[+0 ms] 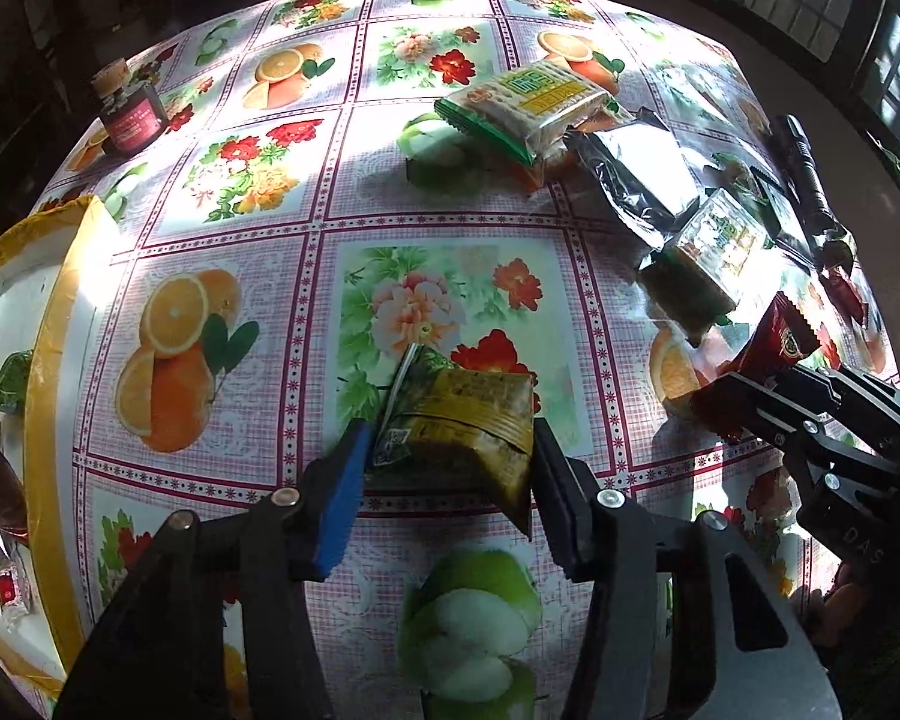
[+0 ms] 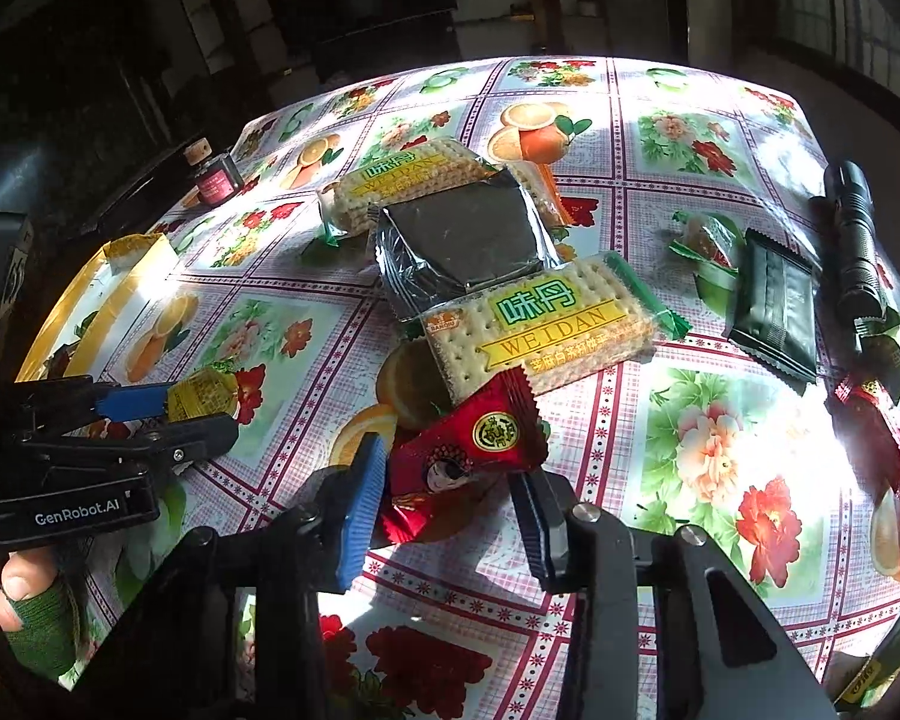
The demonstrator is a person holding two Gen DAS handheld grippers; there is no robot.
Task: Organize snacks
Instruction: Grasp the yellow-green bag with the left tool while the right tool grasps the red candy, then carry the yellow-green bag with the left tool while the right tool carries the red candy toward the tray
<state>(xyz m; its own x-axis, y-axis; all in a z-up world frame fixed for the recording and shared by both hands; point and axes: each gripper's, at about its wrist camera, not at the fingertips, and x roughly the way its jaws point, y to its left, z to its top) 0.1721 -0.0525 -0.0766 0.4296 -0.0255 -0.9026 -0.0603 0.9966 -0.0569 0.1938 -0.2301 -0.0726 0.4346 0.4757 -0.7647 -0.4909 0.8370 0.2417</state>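
Observation:
My left gripper (image 1: 447, 456) is shut on a yellow-green snack packet (image 1: 462, 426), held just above the flowered tablecloth; it also shows in the right wrist view (image 2: 201, 397). My right gripper (image 2: 450, 495) is shut on a red snack packet (image 2: 468, 450), which also shows at the right of the left wrist view (image 1: 768, 360). A yellow-rimmed white tray (image 1: 60, 276) with several small snacks stands at the table's left; it also shows in the right wrist view (image 2: 114, 288). Two cracker packs (image 2: 540, 324) (image 2: 402, 186) and a silver packet (image 2: 462, 240) lie piled mid-table.
A black flashlight (image 2: 855, 240) lies at the right edge beside a dark green packet (image 2: 774, 306), a small green packet (image 2: 705, 240) and a red packet (image 2: 870, 420). A small dark jar with a cork (image 1: 127, 111) stands at the far left.

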